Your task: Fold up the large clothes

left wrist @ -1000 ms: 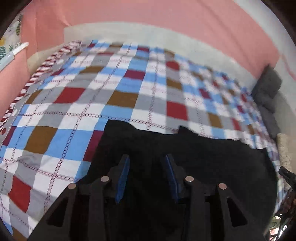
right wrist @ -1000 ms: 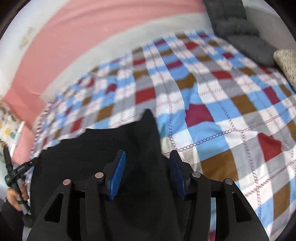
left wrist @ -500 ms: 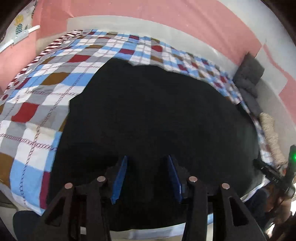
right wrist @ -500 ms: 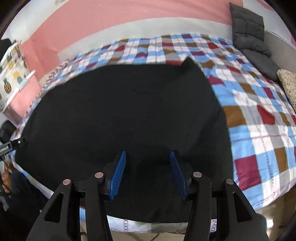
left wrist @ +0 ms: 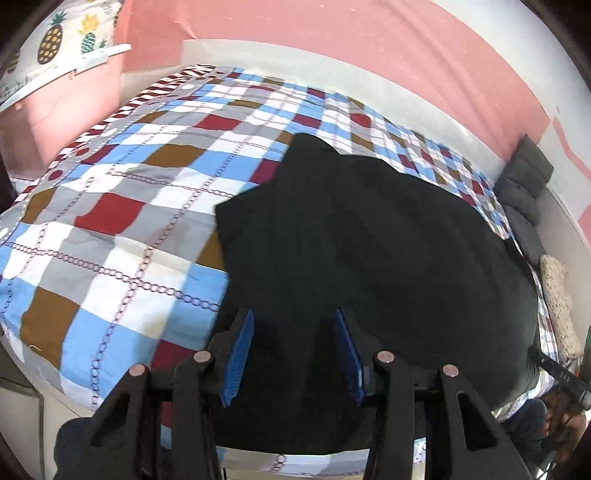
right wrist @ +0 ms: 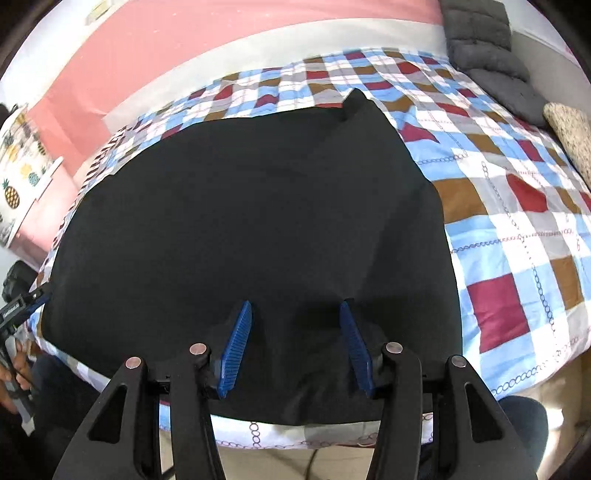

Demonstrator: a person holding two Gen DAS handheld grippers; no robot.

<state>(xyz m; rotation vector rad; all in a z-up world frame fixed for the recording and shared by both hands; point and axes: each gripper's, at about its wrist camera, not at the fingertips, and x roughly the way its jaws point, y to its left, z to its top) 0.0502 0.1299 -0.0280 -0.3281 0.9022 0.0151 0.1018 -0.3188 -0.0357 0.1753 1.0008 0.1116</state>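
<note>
Garment [left wrist: 369, 266] spread flat on the checked bedspread [left wrist: 110, 221], filling the centre and lower frame in both views.
I see my left gripper [left wrist: 293, 345] and right gripper [right wrist: 295, 341] with blue pads spread apart, gripping nothing, above the dark cloth's near edge; grey cushions [right wrist: 487, 48] sit upper right.

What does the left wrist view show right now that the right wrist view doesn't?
Only the left wrist view shows the bed's left corner and the red-striped sheet edge. Only the right wrist view shows the checked bedsheet bare to the right of the garment, and the speckled cushion large. Both show the black garment spread on the bed, the pineapple-print fabric, grey cushions, and open jaws: left gripper, right gripper.
</note>
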